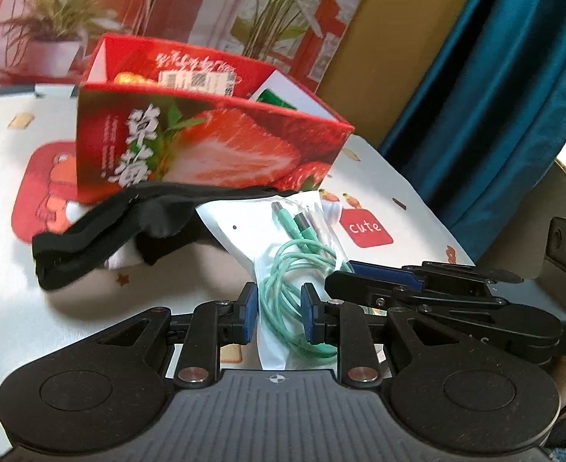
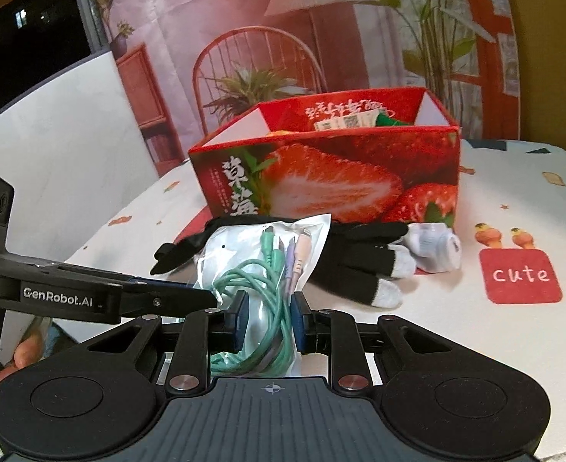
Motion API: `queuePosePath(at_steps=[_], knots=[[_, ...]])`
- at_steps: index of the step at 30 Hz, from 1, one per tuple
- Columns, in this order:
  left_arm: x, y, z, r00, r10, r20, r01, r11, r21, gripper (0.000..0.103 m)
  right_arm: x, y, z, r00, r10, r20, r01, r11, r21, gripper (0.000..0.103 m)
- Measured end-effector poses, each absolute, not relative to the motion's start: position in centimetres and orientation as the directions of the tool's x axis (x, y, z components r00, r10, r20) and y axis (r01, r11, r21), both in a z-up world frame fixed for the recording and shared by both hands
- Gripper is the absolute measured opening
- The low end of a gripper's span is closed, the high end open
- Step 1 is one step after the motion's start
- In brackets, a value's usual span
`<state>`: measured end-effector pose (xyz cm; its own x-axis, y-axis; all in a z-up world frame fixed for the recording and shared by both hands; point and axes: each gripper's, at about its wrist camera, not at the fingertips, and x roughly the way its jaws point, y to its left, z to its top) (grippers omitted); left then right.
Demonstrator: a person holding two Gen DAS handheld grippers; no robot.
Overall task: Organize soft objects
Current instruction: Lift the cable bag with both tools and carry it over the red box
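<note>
We had both grippers clamped on the cable bag (image 1: pixel 283 269) — left gripper (image 1: pixel 279 313) and right gripper (image 2: pixel 269 317), jaws narrow, pads pinching plastic. It hung just in front of the strawberry box (image 2: pixel 321 177), above the black glove (image 2: pixel 360 246) and white sock (image 2: pixel 435 248). We judged this the carry step — next, lift over the rim and release together.

"cute" on red patch (image 2: pixel 520 276) of tablecloth; "GenRobot.AI" on left hand-held gripper (image 2: pixel 206 295); "草莓" on strawberry box (image 2: pixel 321 181).
</note>
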<state>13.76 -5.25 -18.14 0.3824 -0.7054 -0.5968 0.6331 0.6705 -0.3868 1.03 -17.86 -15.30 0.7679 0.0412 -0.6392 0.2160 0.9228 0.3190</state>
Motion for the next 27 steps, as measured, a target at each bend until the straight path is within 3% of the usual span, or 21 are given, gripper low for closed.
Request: queuePosePath(at_steps=[10, 27], knots=[[14.8, -5.3, -15.8, 0.424, -0.728, -0.54, 0.66, 0.656, -0.367, 0.025, 1.5, -18.7, -13.6, 0.812, 0.021, -0.583, 0.206, 0.924, 0.321, 0.022], [22.3, -6.9, -10.5, 0.498, -0.726, -0.474, 0.676, 0.668, -0.312, 0.025, 10.0, -23.3, -9.3, 0.87, 0.027, -0.493, 0.14, 0.944, 0.299, 0.022]])
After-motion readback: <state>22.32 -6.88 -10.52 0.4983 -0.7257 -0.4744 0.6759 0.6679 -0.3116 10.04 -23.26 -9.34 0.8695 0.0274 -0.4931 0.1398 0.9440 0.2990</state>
